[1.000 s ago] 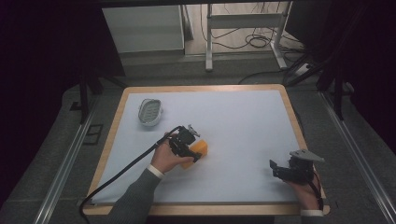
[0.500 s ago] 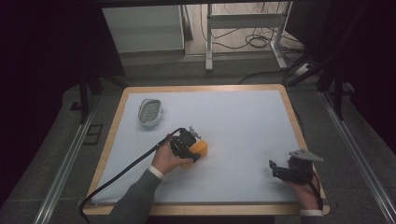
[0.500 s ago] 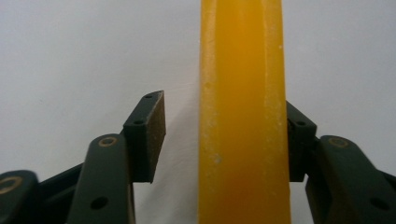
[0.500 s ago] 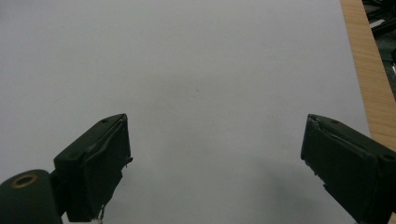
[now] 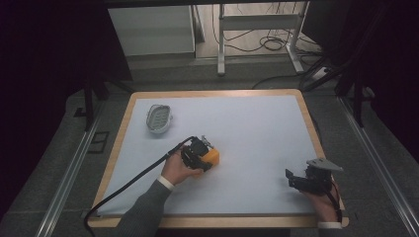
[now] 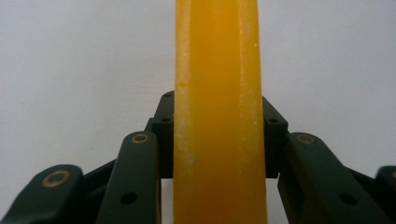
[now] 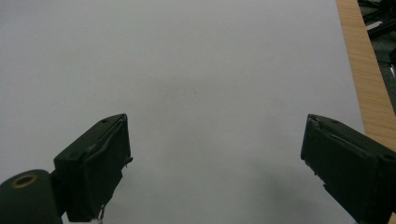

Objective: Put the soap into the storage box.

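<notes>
Soap-like orange block [image 6: 218,112] is clamped between the left gripper [image 5: 197,154] jaws, now slightly nearer the bench's [image 5: 257,123] near edge than a second ago, away from the soap dish [image 5: 159,118]. Likely carrying. Right gripper [image 5: 309,178] idles, jaws wide apart.

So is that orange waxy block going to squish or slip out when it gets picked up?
Probably not squish: the orange waxy block keeps straight edges between the left gripper's shut jaws, so it looks stiff. It might be a bit slippery, since its surface looks smooth and soapy. It seems light enough, as one gripper alone holds it.
</notes>
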`<action>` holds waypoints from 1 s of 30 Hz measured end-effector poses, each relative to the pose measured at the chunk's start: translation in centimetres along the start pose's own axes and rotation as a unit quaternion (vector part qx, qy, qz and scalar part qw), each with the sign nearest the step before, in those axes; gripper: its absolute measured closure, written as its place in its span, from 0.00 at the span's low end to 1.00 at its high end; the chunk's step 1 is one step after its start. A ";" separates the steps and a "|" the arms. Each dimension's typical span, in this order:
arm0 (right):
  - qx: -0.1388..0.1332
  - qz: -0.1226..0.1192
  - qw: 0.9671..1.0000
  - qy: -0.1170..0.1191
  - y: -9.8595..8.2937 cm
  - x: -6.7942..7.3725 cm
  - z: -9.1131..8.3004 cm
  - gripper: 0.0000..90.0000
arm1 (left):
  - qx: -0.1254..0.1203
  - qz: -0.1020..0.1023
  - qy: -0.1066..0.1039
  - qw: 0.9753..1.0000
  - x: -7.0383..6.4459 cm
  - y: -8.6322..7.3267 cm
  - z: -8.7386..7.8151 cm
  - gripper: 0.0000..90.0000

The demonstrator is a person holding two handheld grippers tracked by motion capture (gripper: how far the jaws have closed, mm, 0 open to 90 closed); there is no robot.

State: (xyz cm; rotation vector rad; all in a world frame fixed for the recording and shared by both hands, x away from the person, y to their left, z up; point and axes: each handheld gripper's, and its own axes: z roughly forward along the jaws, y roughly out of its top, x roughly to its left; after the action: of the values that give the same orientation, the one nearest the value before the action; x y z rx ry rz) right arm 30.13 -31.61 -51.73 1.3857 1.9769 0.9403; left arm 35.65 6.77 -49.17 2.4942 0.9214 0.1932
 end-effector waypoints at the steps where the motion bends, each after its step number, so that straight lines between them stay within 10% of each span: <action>1: 0.000 0.000 1.000 -0.001 0.0 0.0 0.0 0.09 | -0.001 0.000 -0.001 1.000 0.0 0.0 0.0 0.68; 30: -0.002 0.003 1.000 -0.008 0.0 -0.2 -0.2 0.09 | -0.047 -0.023 0.001 0.999 1.8 0.3 -3.2 0.68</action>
State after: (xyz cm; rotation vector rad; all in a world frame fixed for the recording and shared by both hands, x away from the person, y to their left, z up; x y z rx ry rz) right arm 30.09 -31.85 -51.58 1.3927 1.9593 0.9323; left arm 36.27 8.95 -46.30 2.3856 0.9466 0.2184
